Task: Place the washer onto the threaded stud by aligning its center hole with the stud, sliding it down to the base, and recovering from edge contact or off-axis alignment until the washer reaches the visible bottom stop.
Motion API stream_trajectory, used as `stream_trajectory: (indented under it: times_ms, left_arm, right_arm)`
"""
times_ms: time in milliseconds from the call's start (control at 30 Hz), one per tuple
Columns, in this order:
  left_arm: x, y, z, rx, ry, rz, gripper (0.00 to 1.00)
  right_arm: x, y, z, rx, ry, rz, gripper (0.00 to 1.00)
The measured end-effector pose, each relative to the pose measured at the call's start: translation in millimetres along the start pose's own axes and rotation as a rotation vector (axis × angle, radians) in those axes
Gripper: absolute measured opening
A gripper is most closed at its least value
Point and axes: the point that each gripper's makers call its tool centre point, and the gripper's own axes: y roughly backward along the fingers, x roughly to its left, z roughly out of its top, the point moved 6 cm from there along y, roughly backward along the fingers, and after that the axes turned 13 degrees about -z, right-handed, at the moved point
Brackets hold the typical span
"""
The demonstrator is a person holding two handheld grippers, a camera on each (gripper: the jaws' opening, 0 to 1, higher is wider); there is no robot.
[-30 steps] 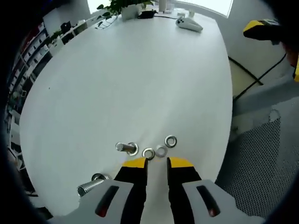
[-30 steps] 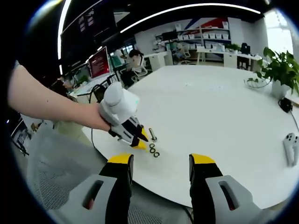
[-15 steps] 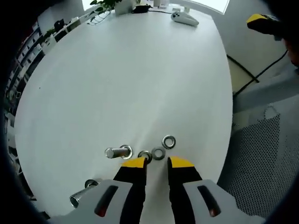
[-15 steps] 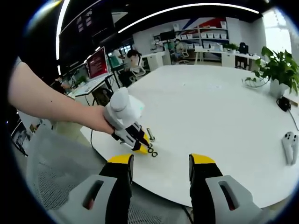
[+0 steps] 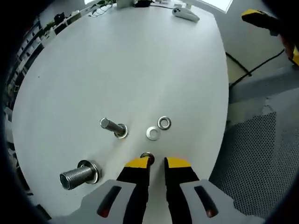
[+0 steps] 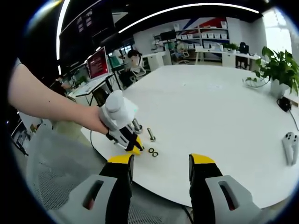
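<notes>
Pinching a washer [image 5: 147, 157] at bottom centre of the left gripper view, my left tongs [image 5: 154, 162] sit low over the white counter [image 5: 140, 65]. Just above them lie two loose washers [image 5: 158, 128]; the thin threaded stud [image 5: 112, 127] stands centre-left, a thicker stud [image 5: 78, 174] at lower left. My right tongs [image 6: 161, 161] hang wide apart, clamping nothing.

A big round white tabletop [image 6: 224, 107] stands in a bright office with a green plant [image 6: 281, 70] at its far edge, white shelves [image 6: 210, 35] along the back wall, a red screen [image 6: 98, 62] over desks, long lights [image 6: 187, 8] on the dark ceiling and grey floor [image 5: 261, 154] below.
</notes>
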Motion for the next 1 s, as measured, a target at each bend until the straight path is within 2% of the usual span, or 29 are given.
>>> stream_trajectory:
  times_ms: [33, 100, 233, 367, 567, 633, 667, 700, 1000]
  left_arm:
    - [-0.9, 1, -3.0, 0.01, 0.01, -0.008, 0.1]
    - [0.8, 5, -6.1, 0.014, -0.006, 0.022, 0.1]
    - [5.8, 13, -3.9, -0.026, -0.017, 0.069, 0.11]
    - [7.7, 14, -3.2, -0.016, -0.026, 0.08, 0.16]
    - [4.7, 6, -7.0, 0.035, -0.064, 0.076, 0.17]
    - [2.1, 3, -10.7, 0.077, -0.095, 0.08, 0.16]
    - [3.5, 4, -9.1, 0.074, -0.13, 0.105, 0.16]
    - [3.0, 3, -9.0, 0.077, -0.135, 0.1, 0.16]
    - [4.4, 5, -6.9, 0.076, -0.096, 0.099, 0.15]
  right_arm:
    - [0, 0, -0.2, 0.0, 0.002, 0.0, 0.5]
    - [0, 0, 0.3, -0.003, -0.001, 0.001, 0.5]
    - [-1, 1, 0.7, -0.006, -0.006, -0.002, 0.5]
    - [0, 0, 1.1, -0.007, -0.003, 0.0, 0.5]
    - [-1, 0, 0.5, -0.005, -0.008, -0.004, 0.5]
    - [-1, 0, 0.6, -0.005, -0.009, -0.004, 0.5]
    - [-1, 0, 0.7, -0.005, -0.006, -0.004, 0.5]
    - [-1, 0, 0.7, -0.005, -0.005, -0.004, 0.5]
    - [-1, 0, 0.4, -0.002, -0.003, -0.006, 0.49]
